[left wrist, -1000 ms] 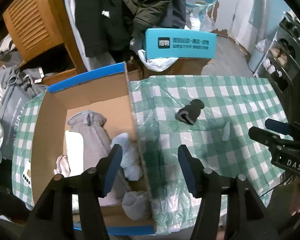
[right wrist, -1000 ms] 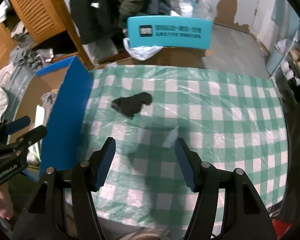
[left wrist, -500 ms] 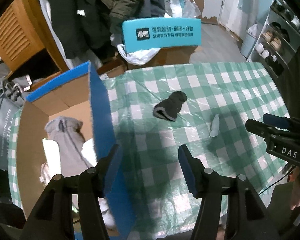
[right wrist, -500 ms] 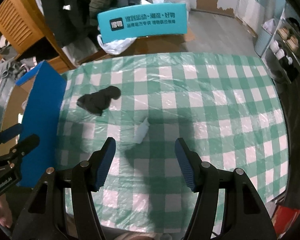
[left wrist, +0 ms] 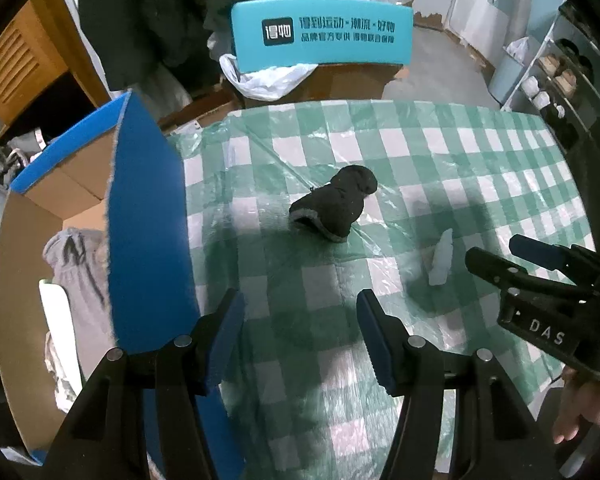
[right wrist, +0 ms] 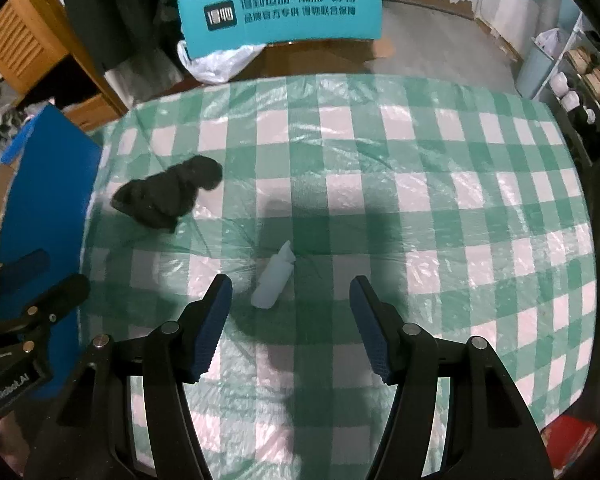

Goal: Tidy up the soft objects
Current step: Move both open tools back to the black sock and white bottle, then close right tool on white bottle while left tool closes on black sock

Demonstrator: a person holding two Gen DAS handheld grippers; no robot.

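A black knitted soft item (left wrist: 334, 210) lies on the green checked tablecloth (left wrist: 440, 152); it also shows in the right wrist view (right wrist: 168, 198). A small white soft item (left wrist: 441, 257) lies to its right, and in the right wrist view (right wrist: 275, 277) it sits just ahead of my open, empty right gripper (right wrist: 290, 322). My left gripper (left wrist: 300, 338) is open and empty, above the cloth short of the black item. A blue-edged cardboard box (left wrist: 144, 216) at the left holds grey soft items (left wrist: 78, 268).
A teal chair back (left wrist: 322, 34) stands behind the table. Dark coats (left wrist: 148, 8) hang at the back left beside a wooden cabinet (left wrist: 16, 68). A shoe shelf (left wrist: 560, 76) stands at the right. The right gripper shows in the left wrist view (left wrist: 496, 258).
My left gripper has moved right, from over the box to over the cloth near the black item. My right gripper has moved closer to the white item. Both stayed open.
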